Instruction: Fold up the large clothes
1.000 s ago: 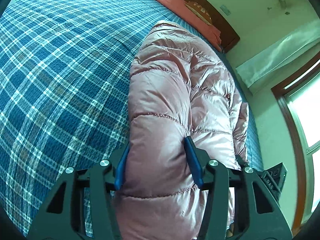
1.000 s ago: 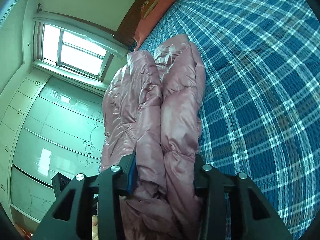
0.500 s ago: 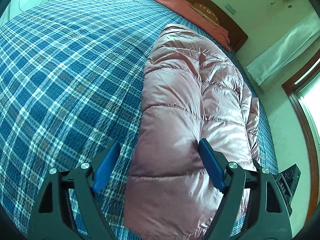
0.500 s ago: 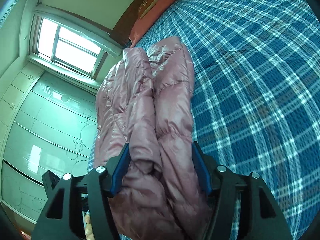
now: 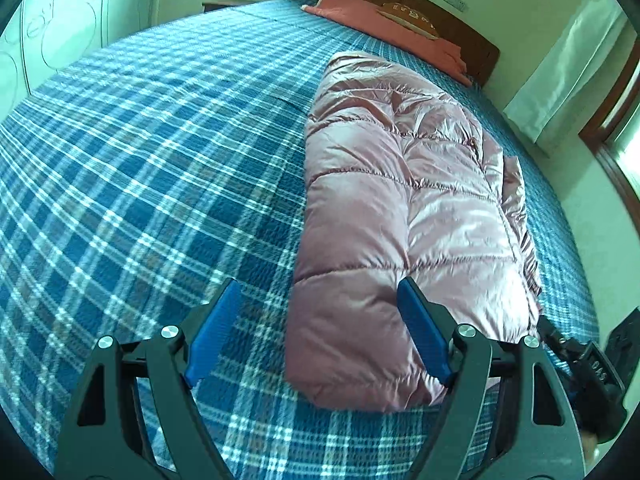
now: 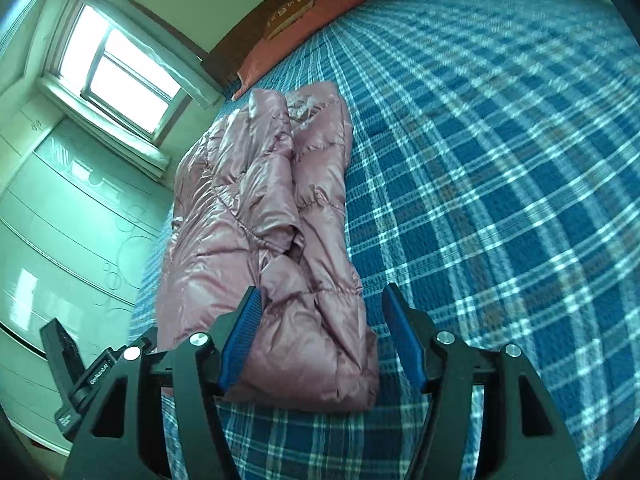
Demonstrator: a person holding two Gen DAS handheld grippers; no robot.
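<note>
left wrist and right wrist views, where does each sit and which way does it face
Left wrist: rides the left hand-held gripper, looking down along its open blue fingers at the pink puffer jacket on the plaid bedspread, headboard beyond.
Right wrist: rides the right hand-held gripper, open, facing the jacket's near end, window at left; no hand shows.
Shared: jacket, bedspread, pillow, and each other's black rig at the frame edge.

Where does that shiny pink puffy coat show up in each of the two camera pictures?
Left wrist view: the pink coat lies right of centre on the plaid bedspread, running toward the headboard.
Right wrist view: the pink coat lies left of centre, near the window side.
Shared landmark: the orange pillow at the bed's head.
</note>
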